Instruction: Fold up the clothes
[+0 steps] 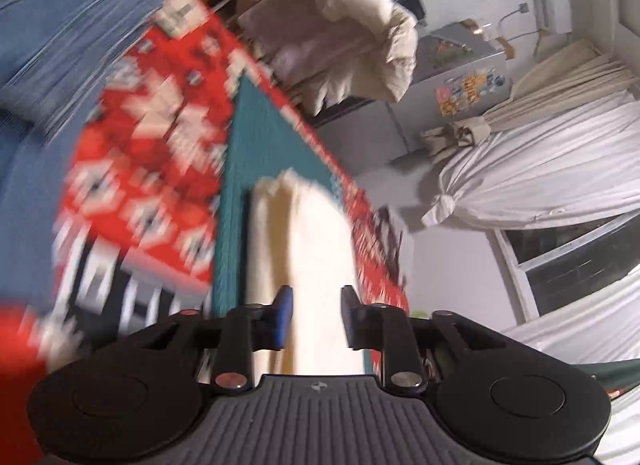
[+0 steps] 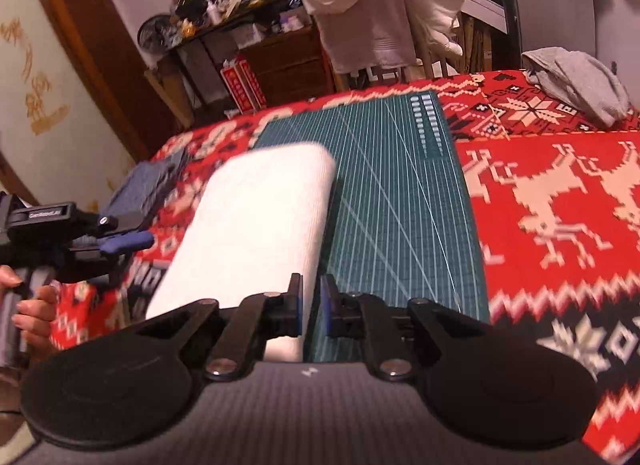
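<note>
A table is covered with a red patterned cloth (image 2: 560, 201) bearing pale reindeer and snowflake figures, and a green cutting mat (image 2: 400, 201) is laid on it. Behind, a cluttered wooden shelf (image 2: 256, 37) and a pale garment hung over a chair (image 2: 380, 13) are seen.

A white folded cloth (image 2: 252, 225), ribbed in texture and rolled at its far end, is spread along the left edge of the mat, partly on the red covering. One white cloth, one folded blue denim piece (image 2: 148, 189) at the table's left and one crumpled grey garment (image 2: 576, 81) at the far right corner are counted.

The right gripper (image 2: 311, 303) is held with its fingers narrowly parted over the near right edge of the white cloth; nothing is clamped. The left gripper (image 1: 316, 315) is seen open, its jaws set apart above the cloth, which stretches away in front of it. In the right wrist view it is positioned just left of the cloth, held by a hand (image 2: 32, 305).
</note>
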